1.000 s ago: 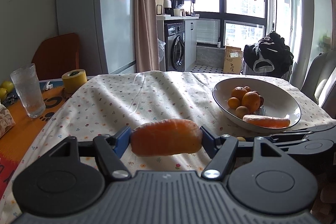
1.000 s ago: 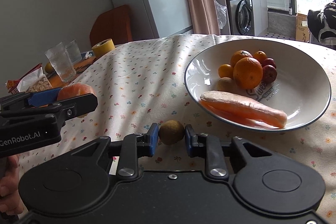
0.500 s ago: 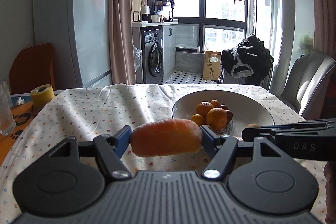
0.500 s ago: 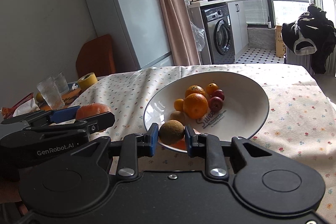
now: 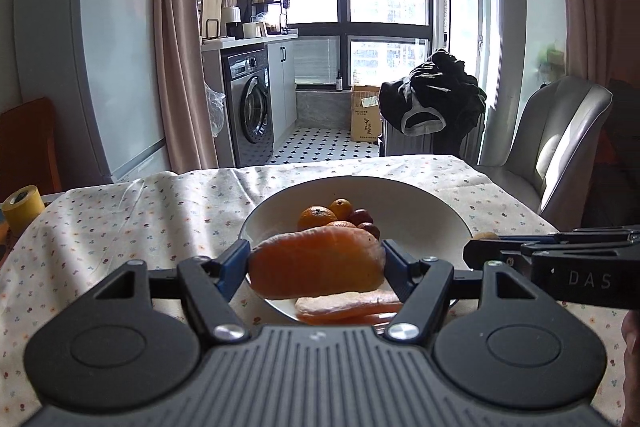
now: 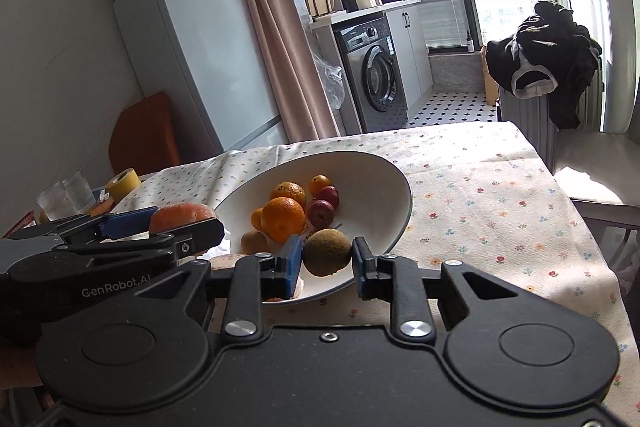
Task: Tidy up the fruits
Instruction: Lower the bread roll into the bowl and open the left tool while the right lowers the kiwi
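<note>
The left hand-held gripper (image 5: 316,269) is clamped on an orange carrot piece (image 5: 316,267), its blue pads pressing both ends, and holds it in the air over the near rim of the white bowl (image 5: 420,203). The right hand-held gripper (image 6: 326,259) is clamped on a brown kiwi (image 6: 327,251), held above the near side of the same bowl.

The bowl sits on the bench's flowered cloth (image 6: 480,195), towards the middle of the bench. Inside it lie two oranges (image 6: 283,219), smaller orange fruits, two dark red fruits (image 6: 322,213) and a second brown kiwi (image 6: 253,242); a pale orange carrot piece (image 5: 344,307) lies along the near inside wall, under the held one. A roll of yellow tape (image 5: 22,207) and a drinking glass (image 6: 66,195) stand near the bench's left edge.
</note>
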`<action>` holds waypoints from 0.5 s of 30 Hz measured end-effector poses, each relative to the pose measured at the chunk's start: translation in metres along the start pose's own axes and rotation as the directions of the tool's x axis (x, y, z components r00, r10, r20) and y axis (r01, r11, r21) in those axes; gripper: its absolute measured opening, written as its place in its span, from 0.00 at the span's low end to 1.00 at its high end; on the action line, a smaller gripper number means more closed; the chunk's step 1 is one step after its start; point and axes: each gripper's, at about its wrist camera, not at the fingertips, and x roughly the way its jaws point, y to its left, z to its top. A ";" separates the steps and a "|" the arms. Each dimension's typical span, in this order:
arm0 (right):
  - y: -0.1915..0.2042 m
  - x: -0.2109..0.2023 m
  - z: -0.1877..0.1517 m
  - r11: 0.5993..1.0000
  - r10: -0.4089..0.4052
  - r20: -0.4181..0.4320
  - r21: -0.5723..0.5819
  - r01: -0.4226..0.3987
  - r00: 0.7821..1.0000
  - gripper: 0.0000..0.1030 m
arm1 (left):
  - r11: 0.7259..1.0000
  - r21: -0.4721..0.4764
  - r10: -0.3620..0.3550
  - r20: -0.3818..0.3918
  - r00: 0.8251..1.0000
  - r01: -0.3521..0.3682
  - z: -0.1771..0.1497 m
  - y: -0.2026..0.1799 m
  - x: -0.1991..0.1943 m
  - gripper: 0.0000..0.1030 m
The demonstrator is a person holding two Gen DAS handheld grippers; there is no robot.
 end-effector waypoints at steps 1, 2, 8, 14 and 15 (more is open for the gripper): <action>-0.003 -0.001 0.000 1.000 -0.001 0.002 0.003 0.001 1.000 0.24 | 1.000 0.004 -0.003 -0.003 1.000 0.003 0.001 -0.002 0.003 0.67; -0.004 -0.001 0.000 1.000 -0.001 0.003 0.006 0.001 1.000 0.24 | 1.000 0.007 -0.006 -0.005 1.000 0.006 0.002 -0.004 0.006 0.67; -0.013 -0.001 0.003 1.000 -0.004 0.010 0.020 0.004 1.000 0.24 | 1.000 0.022 0.006 -0.008 1.000 -0.006 0.006 -0.015 0.019 0.69; -0.012 0.000 0.003 1.000 0.002 0.010 0.020 -0.002 1.000 0.24 | 0.999 0.036 0.030 -0.008 1.000 -0.030 0.005 -0.011 0.015 0.79; -0.011 0.001 0.002 1.000 0.004 0.009 0.019 -0.004 1.000 0.24 | 0.999 0.035 0.037 -0.008 0.999 -0.037 0.005 -0.009 0.014 0.79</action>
